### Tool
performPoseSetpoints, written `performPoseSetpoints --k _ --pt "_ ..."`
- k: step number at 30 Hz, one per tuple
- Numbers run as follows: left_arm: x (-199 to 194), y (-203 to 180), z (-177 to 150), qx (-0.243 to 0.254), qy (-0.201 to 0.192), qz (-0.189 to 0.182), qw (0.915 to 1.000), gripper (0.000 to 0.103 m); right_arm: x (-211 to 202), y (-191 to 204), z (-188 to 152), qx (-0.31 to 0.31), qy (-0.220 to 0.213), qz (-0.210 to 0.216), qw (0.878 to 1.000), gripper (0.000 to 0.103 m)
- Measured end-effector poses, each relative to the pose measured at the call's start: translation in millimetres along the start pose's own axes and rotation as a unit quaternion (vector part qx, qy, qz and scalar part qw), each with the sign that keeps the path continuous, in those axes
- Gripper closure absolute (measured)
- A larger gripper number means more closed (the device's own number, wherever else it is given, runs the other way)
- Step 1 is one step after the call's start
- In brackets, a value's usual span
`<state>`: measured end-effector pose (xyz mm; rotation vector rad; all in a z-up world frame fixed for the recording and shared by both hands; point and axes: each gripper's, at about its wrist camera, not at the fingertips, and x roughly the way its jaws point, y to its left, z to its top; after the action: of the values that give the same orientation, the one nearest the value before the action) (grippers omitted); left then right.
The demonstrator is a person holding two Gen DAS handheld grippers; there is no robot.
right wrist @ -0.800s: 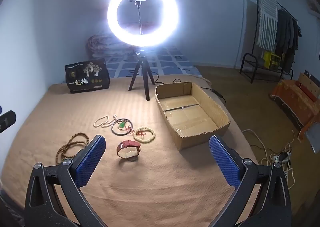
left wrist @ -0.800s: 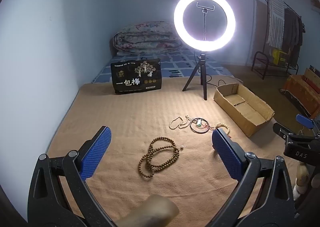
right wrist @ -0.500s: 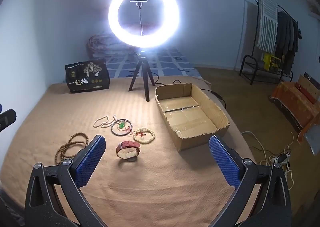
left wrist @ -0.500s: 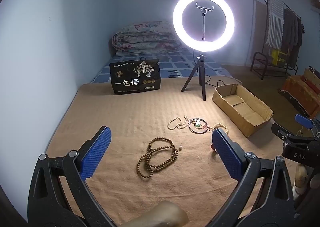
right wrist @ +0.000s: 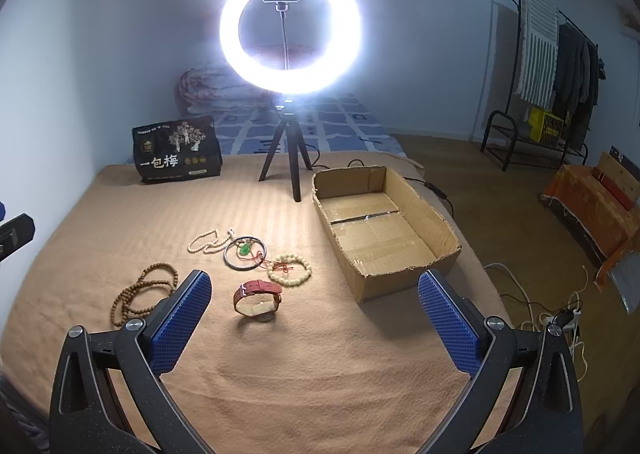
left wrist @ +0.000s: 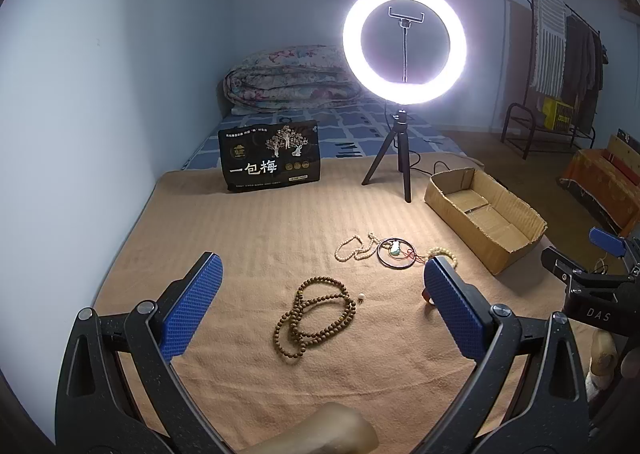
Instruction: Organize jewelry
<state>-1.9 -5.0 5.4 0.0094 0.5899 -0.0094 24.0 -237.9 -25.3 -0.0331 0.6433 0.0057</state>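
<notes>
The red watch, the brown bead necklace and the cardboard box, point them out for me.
red watch (right wrist: 258, 297), right wrist view, on its strap.
brown bead necklace (left wrist: 316, 318), left wrist view, on its coiled beads.
cardboard box (right wrist: 400, 284), right wrist view, on its near wall.

Both wrist views look down over the same blanket (left wrist: 256, 238).

One brown bead necklace (right wrist: 144, 292), one white bead string (right wrist: 210, 242), one black ring with green pendant (right wrist: 244, 252), one cream bracelet (right wrist: 289, 269), one red-strap watch (right wrist: 258, 297), one cardboard box (right wrist: 400, 282).
</notes>
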Motion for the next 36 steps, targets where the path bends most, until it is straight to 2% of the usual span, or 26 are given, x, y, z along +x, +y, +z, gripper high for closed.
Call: performPoseSetpoints --k 36 --pt "1.0 -0.3 1.5 0.004 -0.001 0.003 1.0000 0.001 1.1 -1.4 -4.7 0.002 0.008 0.005 1.000 0.000"
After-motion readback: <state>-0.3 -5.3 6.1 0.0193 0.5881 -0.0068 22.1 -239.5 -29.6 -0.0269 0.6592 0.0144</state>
